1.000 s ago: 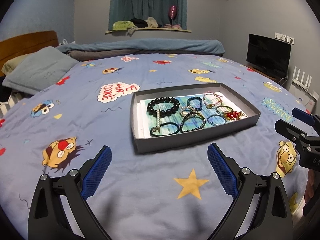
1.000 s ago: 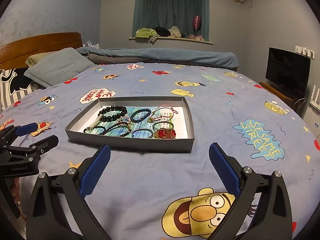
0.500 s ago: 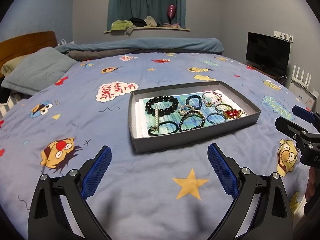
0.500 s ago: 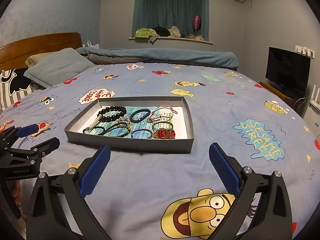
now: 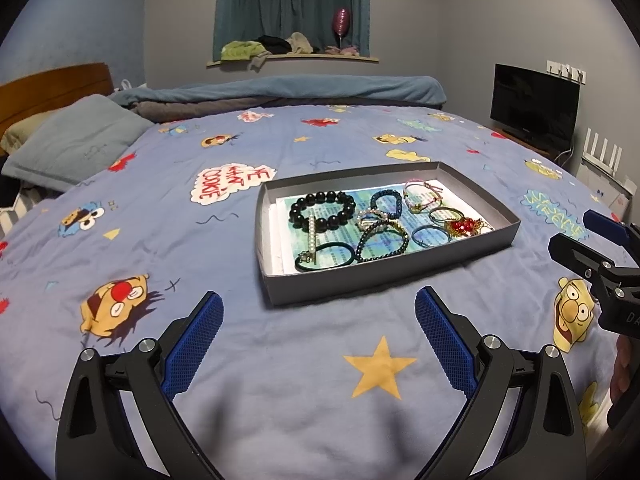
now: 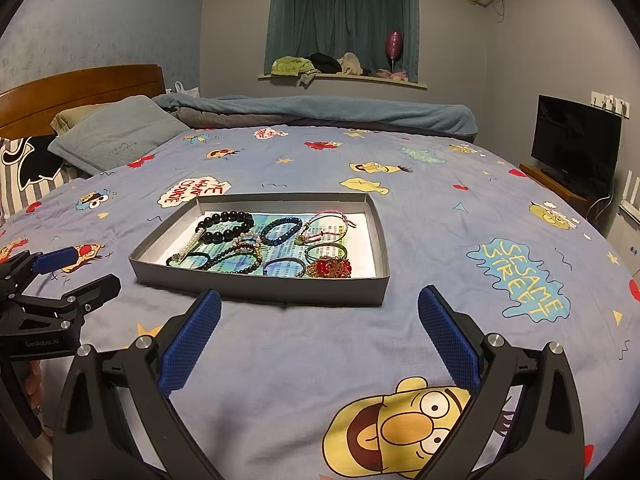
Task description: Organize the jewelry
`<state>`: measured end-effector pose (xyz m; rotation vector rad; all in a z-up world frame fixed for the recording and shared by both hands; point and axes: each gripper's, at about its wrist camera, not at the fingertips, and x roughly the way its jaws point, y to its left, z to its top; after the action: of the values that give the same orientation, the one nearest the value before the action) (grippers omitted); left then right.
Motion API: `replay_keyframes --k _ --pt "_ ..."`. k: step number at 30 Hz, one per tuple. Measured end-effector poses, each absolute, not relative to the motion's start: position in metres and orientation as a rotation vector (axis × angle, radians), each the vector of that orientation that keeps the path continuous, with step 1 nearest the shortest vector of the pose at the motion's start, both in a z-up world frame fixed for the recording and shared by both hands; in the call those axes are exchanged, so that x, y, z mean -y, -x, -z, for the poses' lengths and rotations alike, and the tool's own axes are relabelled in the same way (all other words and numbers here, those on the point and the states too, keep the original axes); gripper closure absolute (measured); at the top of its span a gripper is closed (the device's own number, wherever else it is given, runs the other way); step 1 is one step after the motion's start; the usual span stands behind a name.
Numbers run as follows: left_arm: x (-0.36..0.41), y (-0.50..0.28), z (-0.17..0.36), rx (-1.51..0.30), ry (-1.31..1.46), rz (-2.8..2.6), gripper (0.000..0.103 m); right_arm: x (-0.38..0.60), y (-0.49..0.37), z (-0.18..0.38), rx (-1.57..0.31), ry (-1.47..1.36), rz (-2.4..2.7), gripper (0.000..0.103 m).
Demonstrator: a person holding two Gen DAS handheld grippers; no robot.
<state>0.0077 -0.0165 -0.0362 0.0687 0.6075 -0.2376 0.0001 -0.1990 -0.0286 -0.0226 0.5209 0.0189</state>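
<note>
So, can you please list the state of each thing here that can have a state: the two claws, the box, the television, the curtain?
left claw: open, holds nothing, above the bedsheet
right claw: open, holds nothing
grey box: no lid on it, flat on the bed
bracelets: all lying inside the box, some overlap
television: screen dark
curtain: drawn shut

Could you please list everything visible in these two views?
tray: one, grey, on the bed, centre
black bead bracelet: one, tray's far left
other bracelets and hair ties: several, mixed colours, in tray
bedsheet: one, blue cartoon print
pillow: one, grey-blue, by headboard
blanket: one, blue, far side
television: one, black, right
left gripper: one, black with blue pads, open
right gripper: one, same, open
</note>
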Motion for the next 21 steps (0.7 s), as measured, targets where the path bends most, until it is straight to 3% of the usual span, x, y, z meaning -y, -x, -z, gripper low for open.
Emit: replay_keyframes --k 21 --pt "0.0171 -0.0070 0.0341 -0.598 -0.085 0.241 0.007 0.1984 -0.0008 0.0295 -0.526 0.025 -0.017 0.006"
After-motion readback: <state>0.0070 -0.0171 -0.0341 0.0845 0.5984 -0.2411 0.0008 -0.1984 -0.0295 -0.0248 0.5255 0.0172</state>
